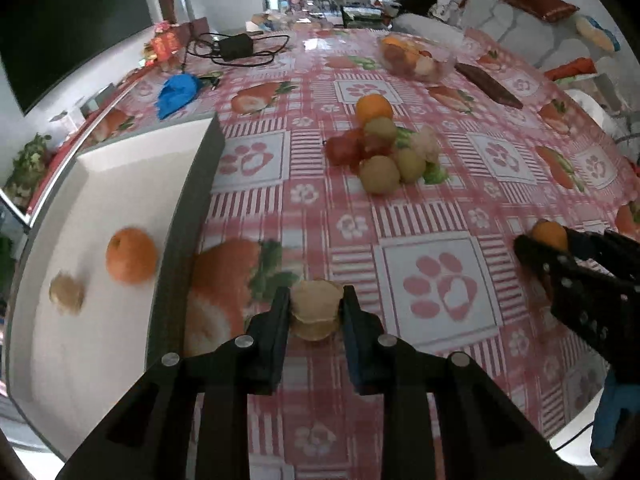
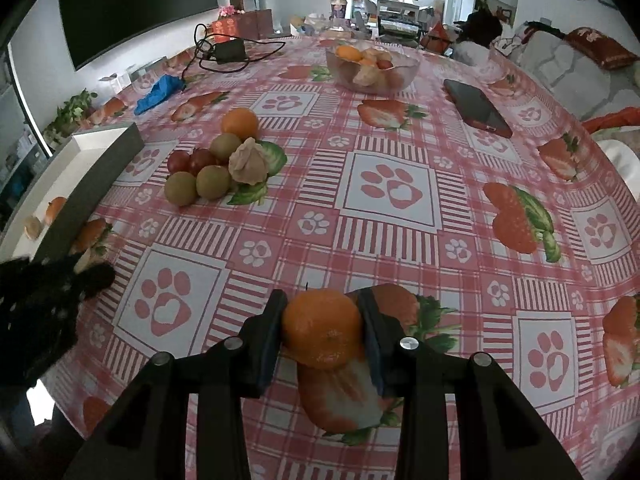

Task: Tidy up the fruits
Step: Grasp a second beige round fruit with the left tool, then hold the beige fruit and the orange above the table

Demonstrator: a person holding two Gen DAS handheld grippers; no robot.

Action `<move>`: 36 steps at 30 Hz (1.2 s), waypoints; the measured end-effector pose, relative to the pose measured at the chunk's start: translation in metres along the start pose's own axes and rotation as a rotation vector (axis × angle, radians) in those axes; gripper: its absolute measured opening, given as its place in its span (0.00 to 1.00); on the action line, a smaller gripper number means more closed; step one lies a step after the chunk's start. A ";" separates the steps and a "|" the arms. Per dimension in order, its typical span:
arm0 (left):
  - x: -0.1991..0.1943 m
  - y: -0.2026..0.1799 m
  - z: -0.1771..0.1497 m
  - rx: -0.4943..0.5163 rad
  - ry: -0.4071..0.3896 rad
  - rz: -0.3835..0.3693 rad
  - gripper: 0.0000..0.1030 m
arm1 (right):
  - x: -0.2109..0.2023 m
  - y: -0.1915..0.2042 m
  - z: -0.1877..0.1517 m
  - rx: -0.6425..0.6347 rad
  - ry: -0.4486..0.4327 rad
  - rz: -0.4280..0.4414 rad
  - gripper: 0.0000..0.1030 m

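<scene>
over the checked tablecloth (image 2: 400,128), left gripper (image 1: 316,300) fingers clamped on a beige fruit (image 1: 316,312), right gripper (image 2: 322,300) fingers clamped on an orange (image 2: 322,328)

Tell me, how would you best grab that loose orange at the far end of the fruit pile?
Grip the orange across its round middle, coming from above and from the far side. Kiwis crowd its near side, while the tablecloth beyond it lies bare, leaving room for the fingers.

Left wrist view was motion-blurred: pale ridged fruit (image 1: 316,312) smeared, kind unclear. White shallow tray (image 1: 100,352) was cut off at the left edge. Clear glass bowl (image 2: 372,66): contents too small to name.
</scene>
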State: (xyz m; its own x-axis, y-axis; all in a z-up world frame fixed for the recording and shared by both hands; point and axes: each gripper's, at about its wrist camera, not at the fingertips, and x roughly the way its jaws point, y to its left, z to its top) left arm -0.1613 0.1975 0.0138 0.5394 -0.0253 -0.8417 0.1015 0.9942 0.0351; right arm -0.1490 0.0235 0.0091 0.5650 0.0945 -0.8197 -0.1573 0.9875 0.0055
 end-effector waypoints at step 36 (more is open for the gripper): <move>-0.002 0.002 -0.005 -0.013 -0.018 -0.002 0.27 | 0.000 0.001 0.000 -0.009 0.004 -0.001 0.36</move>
State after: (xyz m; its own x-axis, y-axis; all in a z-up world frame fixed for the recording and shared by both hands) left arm -0.1664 0.2000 0.0127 0.5540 -0.0292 -0.8320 0.0920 0.9954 0.0264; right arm -0.1492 0.0247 0.0089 0.5621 0.0930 -0.8218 -0.1643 0.9864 -0.0008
